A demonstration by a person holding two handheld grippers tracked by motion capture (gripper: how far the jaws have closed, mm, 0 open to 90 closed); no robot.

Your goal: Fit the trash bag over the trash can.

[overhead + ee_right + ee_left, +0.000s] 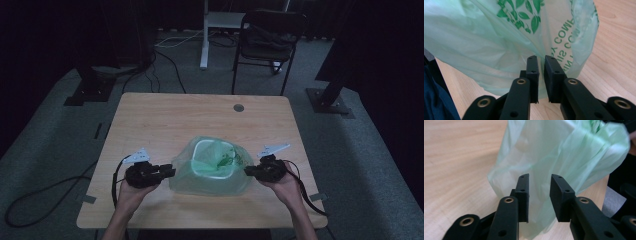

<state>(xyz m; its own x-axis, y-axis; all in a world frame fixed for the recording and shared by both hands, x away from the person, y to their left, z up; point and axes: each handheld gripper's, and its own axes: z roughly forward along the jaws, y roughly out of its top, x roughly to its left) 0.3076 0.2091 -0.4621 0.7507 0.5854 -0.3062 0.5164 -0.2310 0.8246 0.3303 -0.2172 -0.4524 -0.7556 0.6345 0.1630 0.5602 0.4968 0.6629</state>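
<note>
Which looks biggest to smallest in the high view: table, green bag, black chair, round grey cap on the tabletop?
1. Table.
2. Black chair: unsure, since it stands farther back, so it may look smaller than it is.
3. Green bag, apparently slightly smaller than the chair.
4. Round grey cap, clearly smallest.

A green bag [210, 172] (translucent, lining a pale bin) sits near the surface's [165, 115] near edge. The left hand-held gripper [167, 172] meets its left side; the right hand-held gripper [248, 171] its right.
</note>
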